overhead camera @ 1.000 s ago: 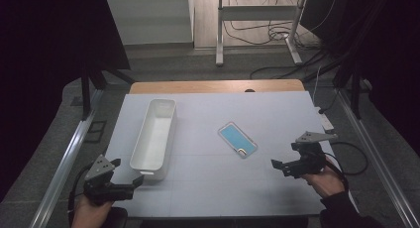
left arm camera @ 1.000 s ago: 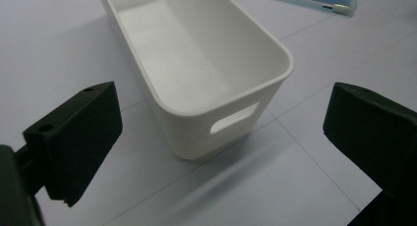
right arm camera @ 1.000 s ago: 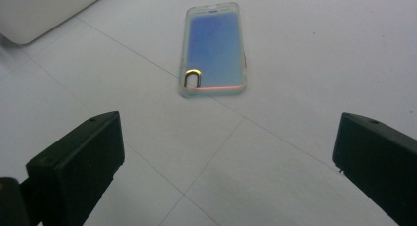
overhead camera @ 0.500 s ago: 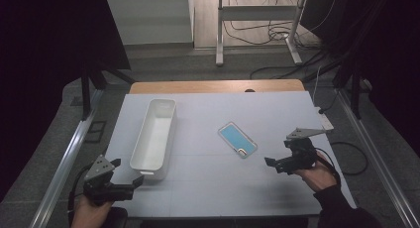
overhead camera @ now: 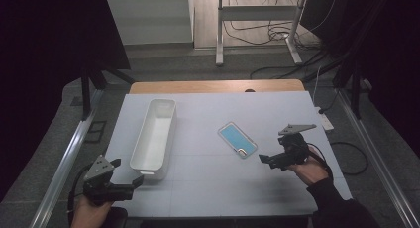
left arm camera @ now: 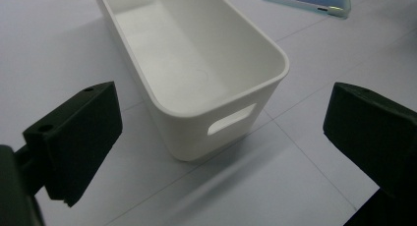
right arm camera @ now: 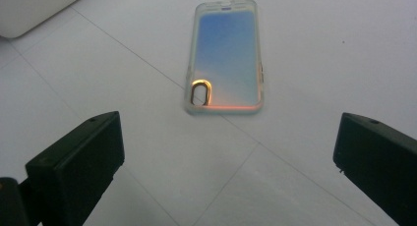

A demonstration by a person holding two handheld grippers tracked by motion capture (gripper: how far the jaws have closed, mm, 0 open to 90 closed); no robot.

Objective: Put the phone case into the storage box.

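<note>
The right gripper, jaws wide apart and empty, points at the phone case lying flat mid-table just ahead, while the left gripper, also spread, sits near the white bin

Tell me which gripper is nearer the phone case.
Right. The right gripper sits just short of the phone case, open toward it; the left gripper is by the bin's near end.
</note>
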